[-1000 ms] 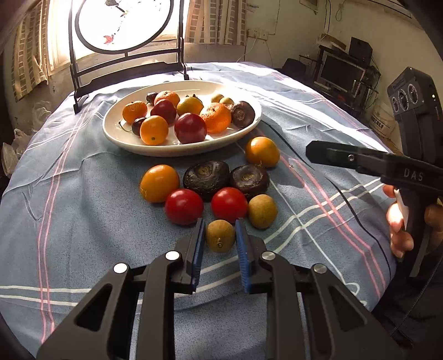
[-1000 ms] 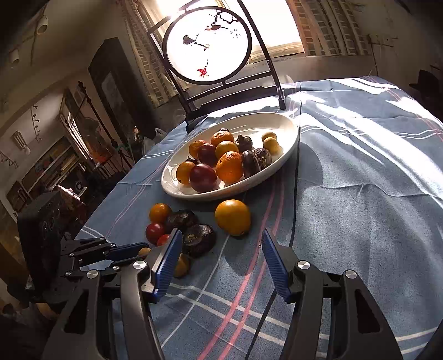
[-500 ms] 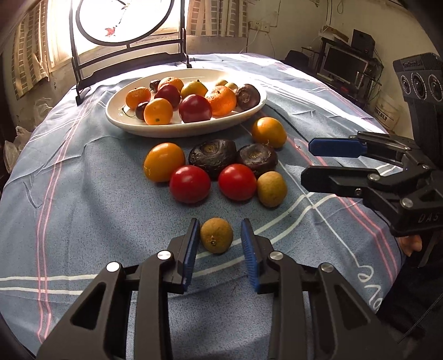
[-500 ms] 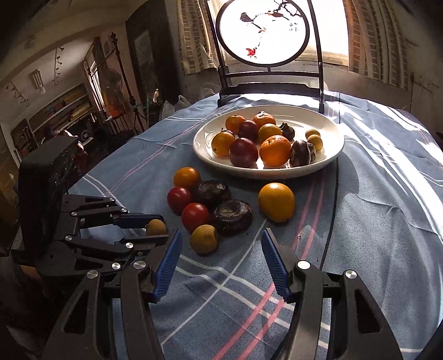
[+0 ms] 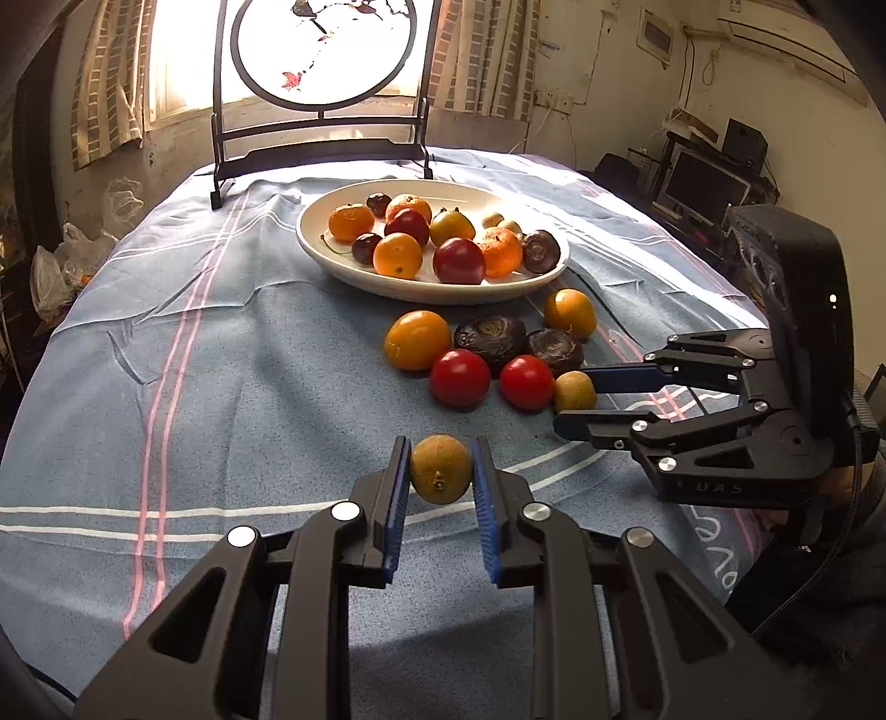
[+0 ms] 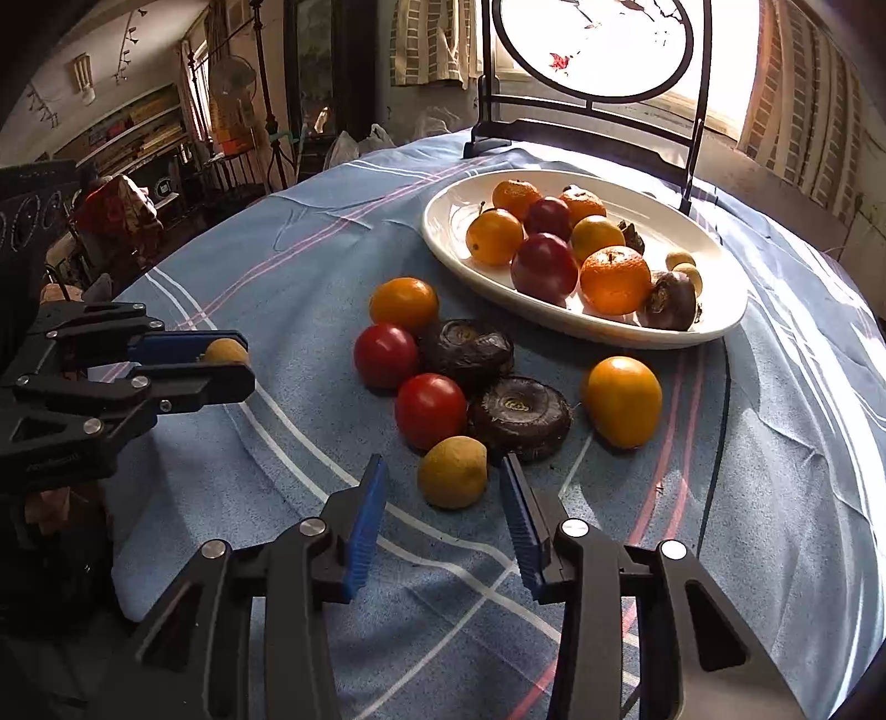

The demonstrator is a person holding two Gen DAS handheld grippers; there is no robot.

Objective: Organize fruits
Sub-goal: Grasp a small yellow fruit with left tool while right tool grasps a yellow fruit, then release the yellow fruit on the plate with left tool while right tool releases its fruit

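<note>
My left gripper (image 5: 440, 468) is shut on a small tan longan (image 5: 441, 468) and holds it above the blue cloth; it also shows in the right wrist view (image 6: 224, 354). My right gripper (image 6: 443, 479) is open, its fingers on either side of a second tan longan (image 6: 453, 471) that lies on the cloth; this one shows in the left wrist view (image 5: 575, 391). Two red tomatoes (image 6: 430, 410), two dark water chestnuts (image 6: 520, 416) and two orange fruits (image 6: 624, 400) lie loose beside it. A white oval plate (image 6: 714, 327) behind them holds several fruits.
A black stand with a round painted screen (image 5: 324, 52) stands at the table's far edge behind the plate. The table is covered by a blue striped cloth (image 5: 194, 354). A black cable (image 6: 720, 443) runs across the cloth at the right.
My left gripper closed on the longan and lifted it back from the pile. My right gripper moved down and in around the second longan.
</note>
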